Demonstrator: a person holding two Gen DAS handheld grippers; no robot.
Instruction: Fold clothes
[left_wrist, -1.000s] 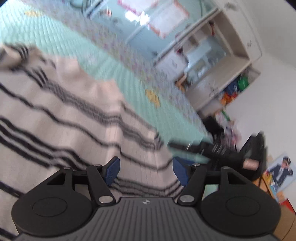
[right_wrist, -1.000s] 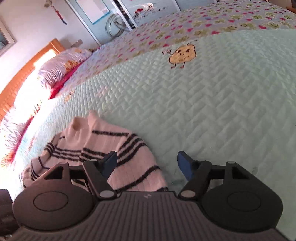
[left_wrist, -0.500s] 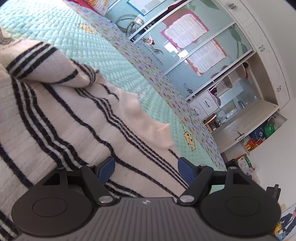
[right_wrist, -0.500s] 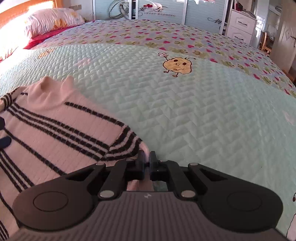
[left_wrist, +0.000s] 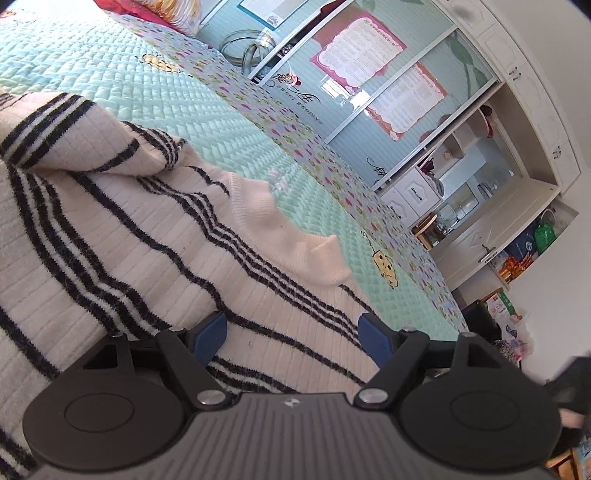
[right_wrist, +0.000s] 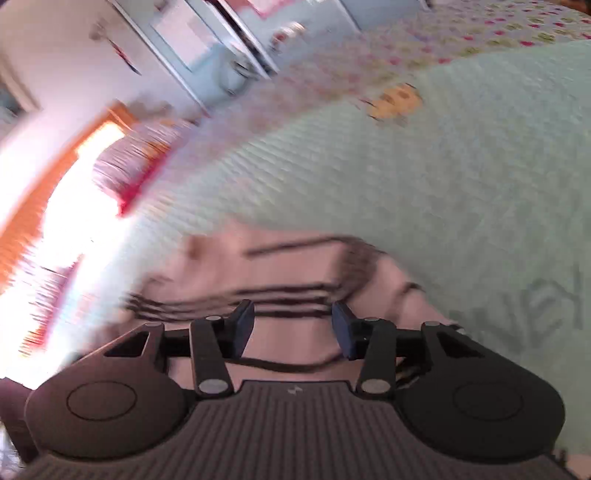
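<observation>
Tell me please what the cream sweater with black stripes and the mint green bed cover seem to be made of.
The cream sweater with black stripes looks like soft ribbed knit, perhaps wool or acrylic: fine ribs and fuzzy stripe edges show. The mint green bed cover looks like quilted, matte cotton-like fabric: stitched zigzag padding shows.

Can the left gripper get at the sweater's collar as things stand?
Probably yes. The left gripper hangs open above the striped sweater, and the plain collar lies flat just ahead on the bedspread with nothing between them.
</observation>
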